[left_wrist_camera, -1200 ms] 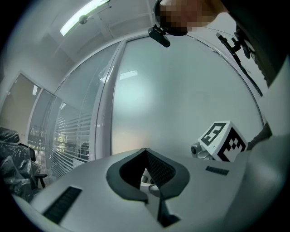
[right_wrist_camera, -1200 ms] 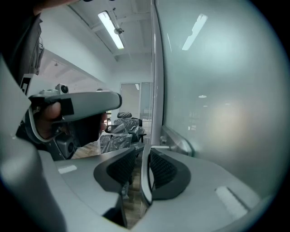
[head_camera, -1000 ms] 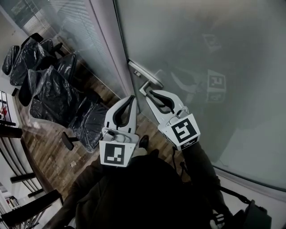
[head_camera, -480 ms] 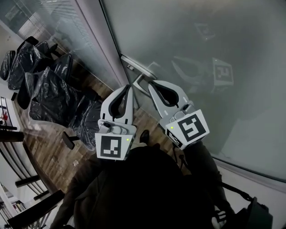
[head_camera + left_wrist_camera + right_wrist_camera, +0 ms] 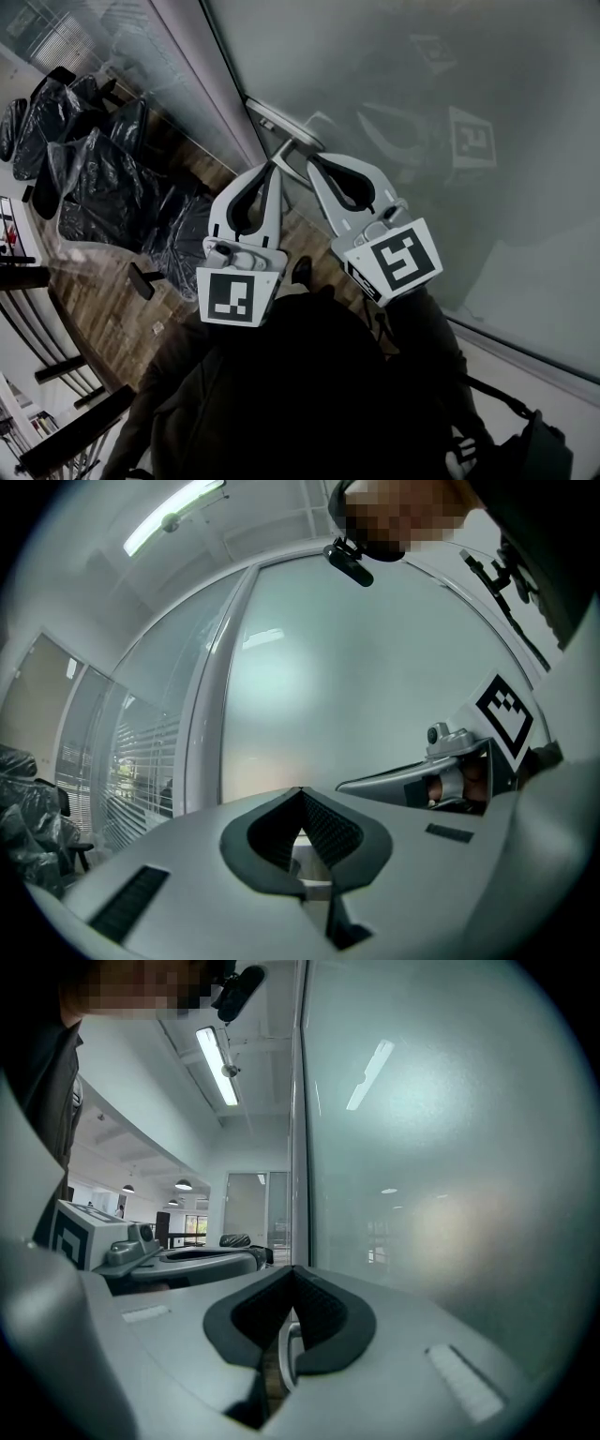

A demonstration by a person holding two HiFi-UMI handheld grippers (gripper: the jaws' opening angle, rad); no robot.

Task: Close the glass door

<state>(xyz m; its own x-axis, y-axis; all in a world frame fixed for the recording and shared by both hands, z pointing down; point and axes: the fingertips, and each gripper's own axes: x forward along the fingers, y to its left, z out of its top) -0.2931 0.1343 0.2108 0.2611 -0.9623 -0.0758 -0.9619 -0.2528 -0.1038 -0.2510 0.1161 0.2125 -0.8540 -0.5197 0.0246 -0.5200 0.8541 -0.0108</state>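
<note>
Across the upper right of the head view, find frosted glass door beside grey frame post, door handle at its near edge. Read right gripper as pressed together round that handle, with metal lever showing in the hollow behind its tips. Read left gripper just beside as pressed together, empty; note plastic-wrapped chairs well apart at left.

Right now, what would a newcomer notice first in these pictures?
The left gripper and right gripper point side by side at the frosted glass door, in the middle of the head view. The right gripper is shut around the handle. At far left stand chairs wrapped in black plastic.
</note>
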